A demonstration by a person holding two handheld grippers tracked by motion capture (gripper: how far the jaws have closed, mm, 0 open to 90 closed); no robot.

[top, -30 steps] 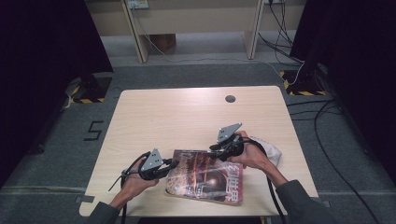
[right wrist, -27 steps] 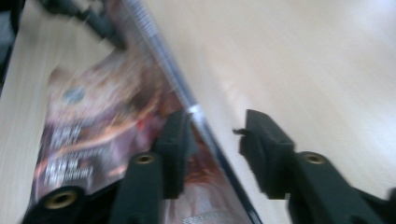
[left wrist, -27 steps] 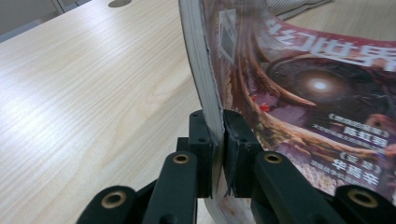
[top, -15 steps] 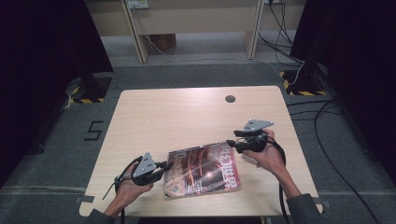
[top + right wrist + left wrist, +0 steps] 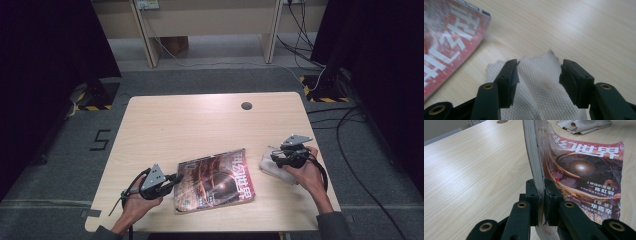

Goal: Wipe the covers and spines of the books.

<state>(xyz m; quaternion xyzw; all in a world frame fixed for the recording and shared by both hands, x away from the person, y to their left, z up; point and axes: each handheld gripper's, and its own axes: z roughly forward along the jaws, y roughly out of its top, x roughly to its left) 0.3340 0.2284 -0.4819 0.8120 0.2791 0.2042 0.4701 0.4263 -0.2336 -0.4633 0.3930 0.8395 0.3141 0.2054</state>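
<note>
Leftward, magazine (image 5: 215, 182) edge clamped in left claw (image 5: 176, 178)

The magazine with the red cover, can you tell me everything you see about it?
The magazine is thin and glossy, with a red-brown cover showing a glowing round shape and big white characters. It lies near the front edge of the wooden table, its spine edge lifted and bent. The left hand-held gripper is shut on that edge. A crumpled white cloth lies just beside it.

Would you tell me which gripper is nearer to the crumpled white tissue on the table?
The right gripper: its open jaws sit over the tissue, one on each side. The left gripper is farther off, across the magazine, shut on its near edge.
</note>
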